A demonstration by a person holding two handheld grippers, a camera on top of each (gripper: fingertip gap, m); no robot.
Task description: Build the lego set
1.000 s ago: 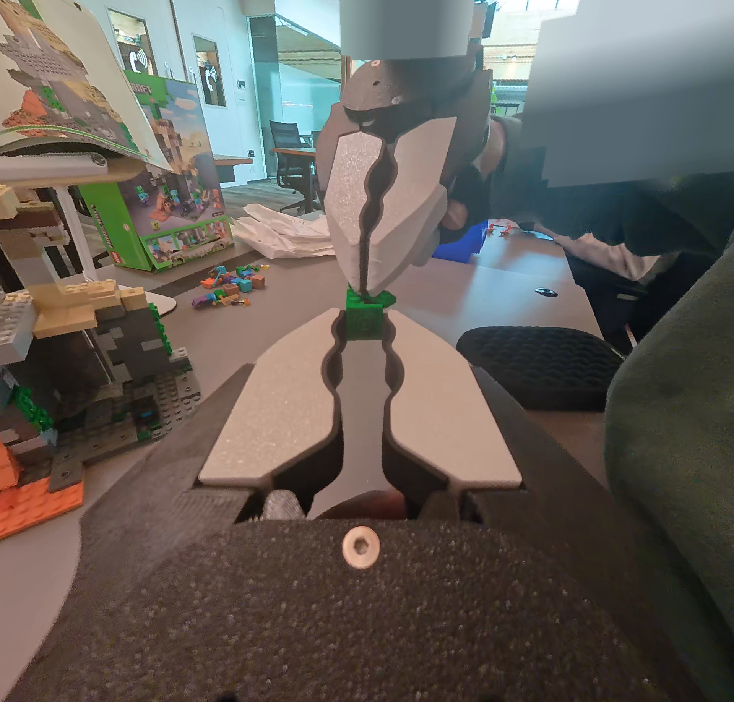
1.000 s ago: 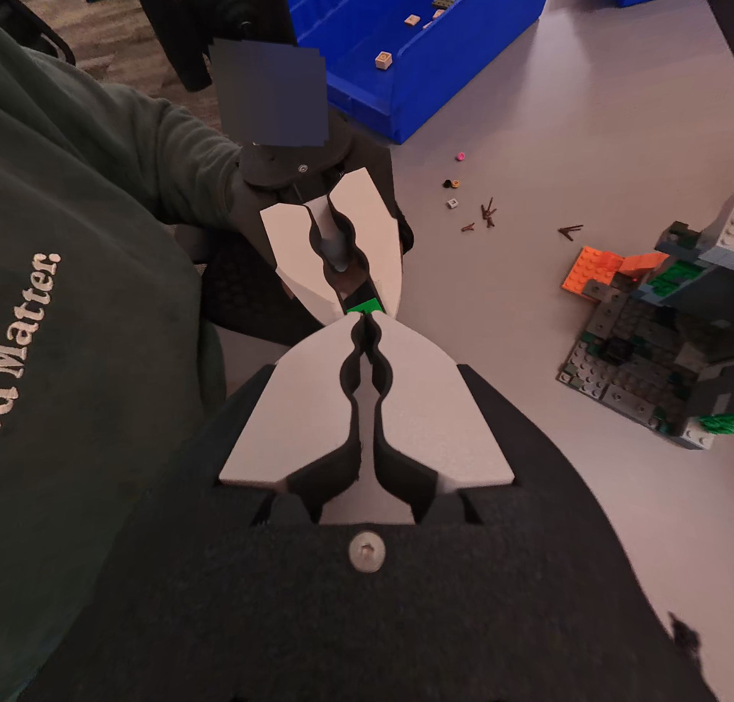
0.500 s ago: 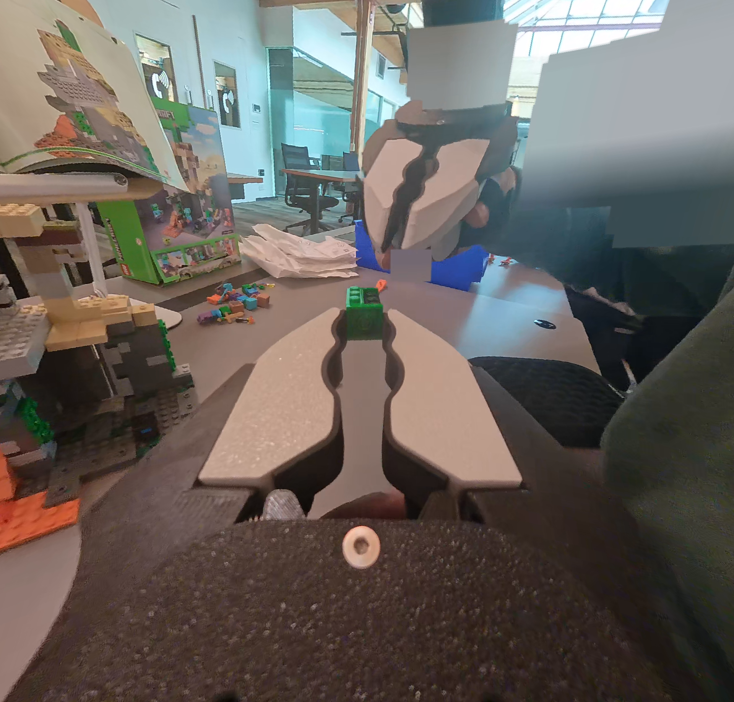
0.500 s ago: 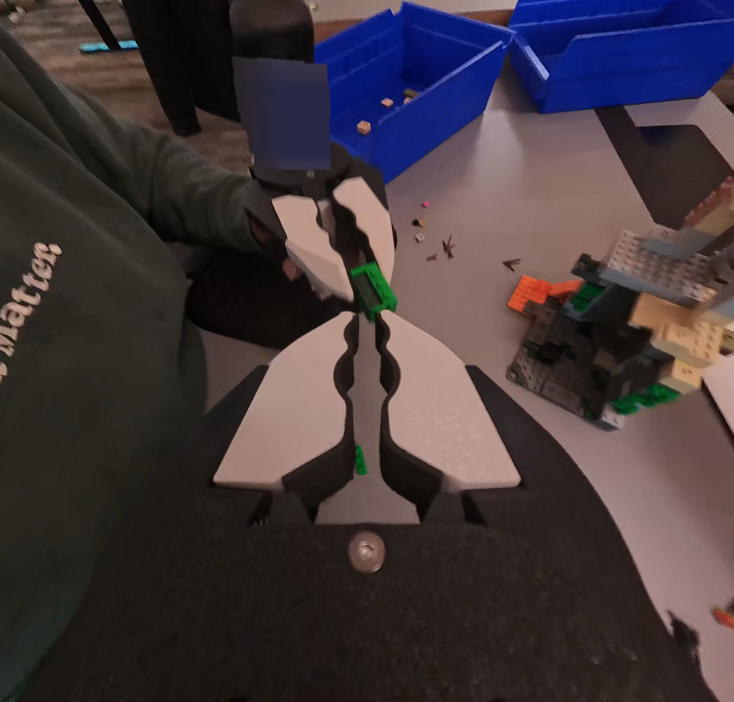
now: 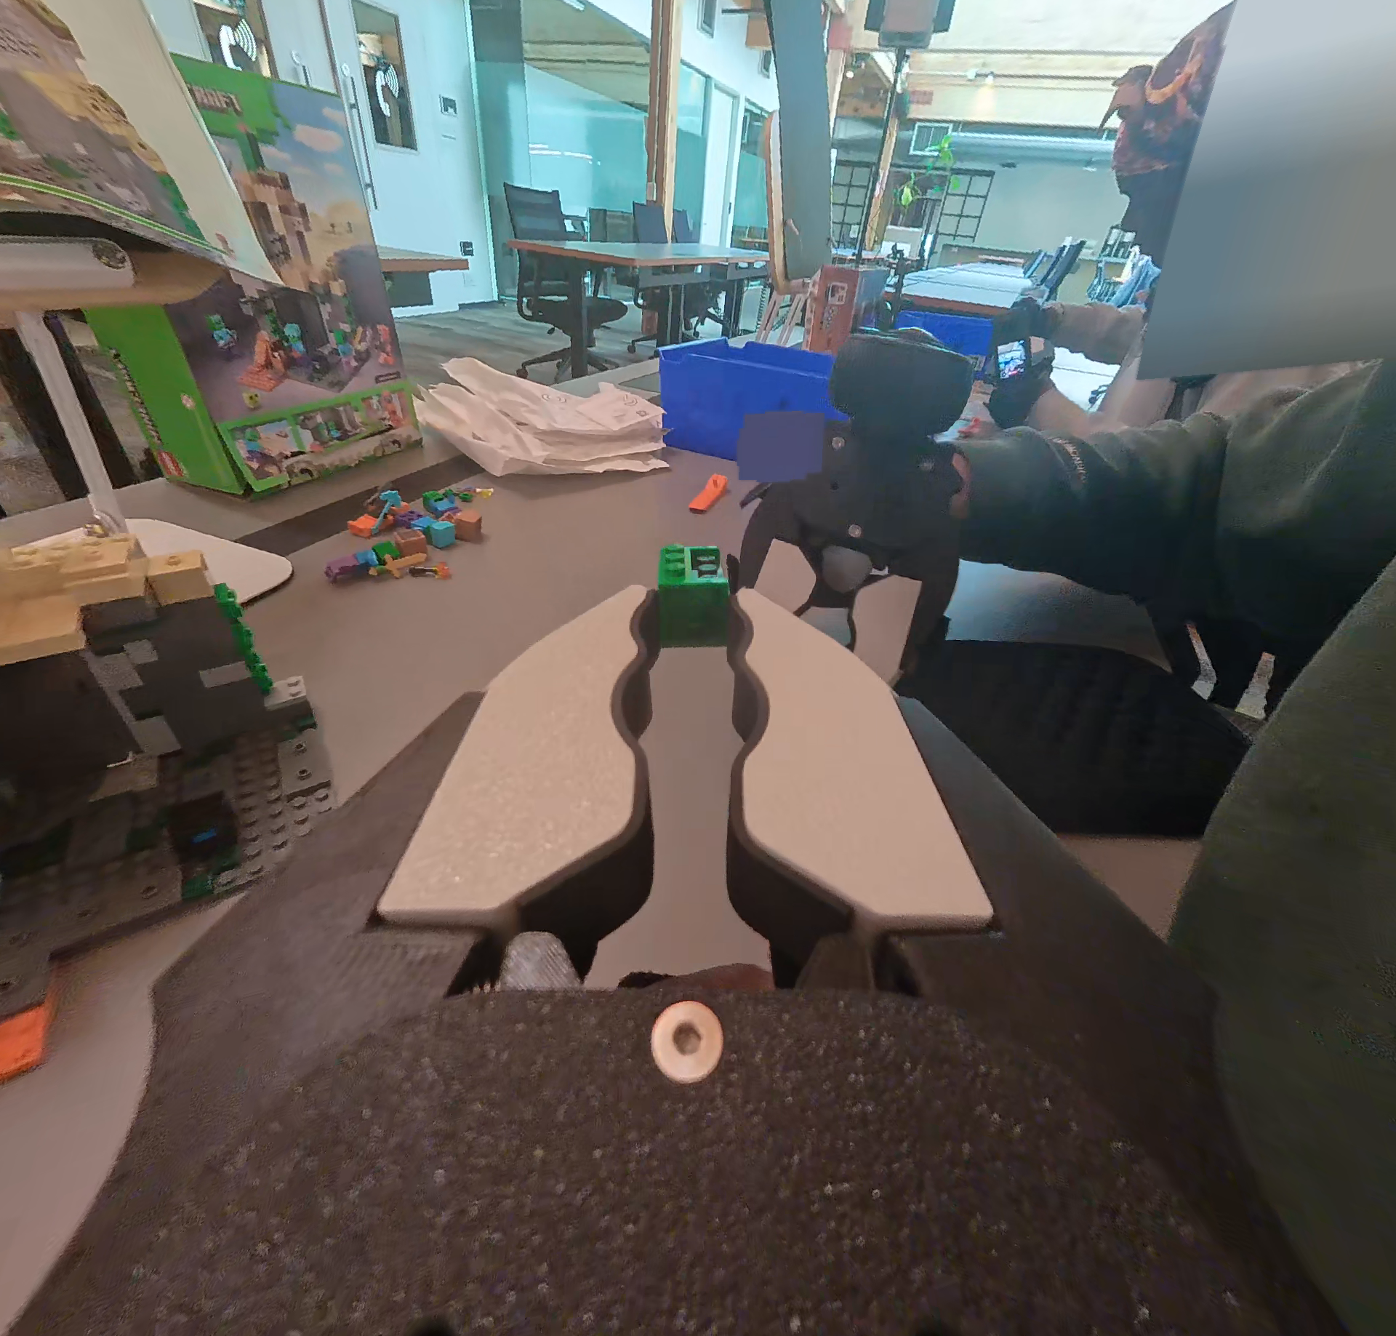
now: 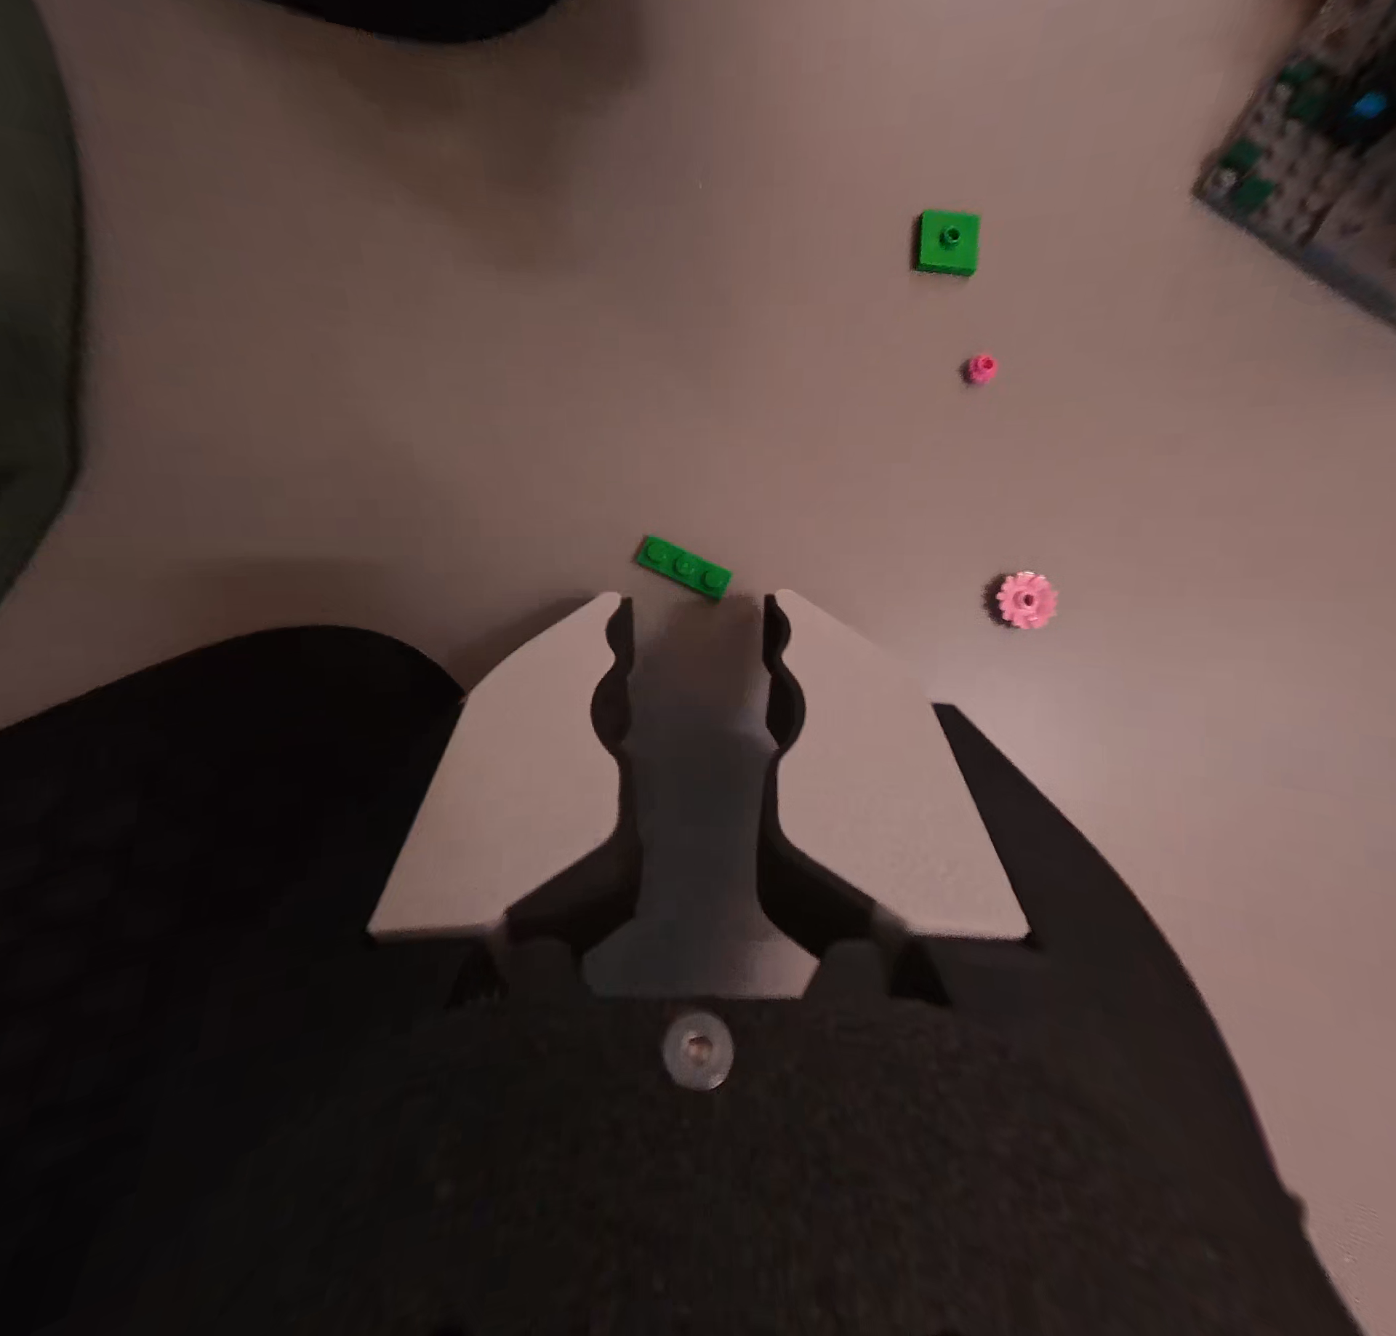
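lego box: printed lettering, upper left | paper bags: small print, centre | wall signs: icons, upper left

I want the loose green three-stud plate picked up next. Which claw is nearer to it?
Right. The right claw hovers open just short of the green three-stud plate; the left claw is elsewhere, shut on a green block.

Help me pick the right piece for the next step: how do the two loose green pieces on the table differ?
The green strip plate is long and narrow with three studs in a row; the green square plate has one centre stud. The strip lies just ahead of the open right gripper; the square lies farther off. Both are flat, bright green, lying stud-up.
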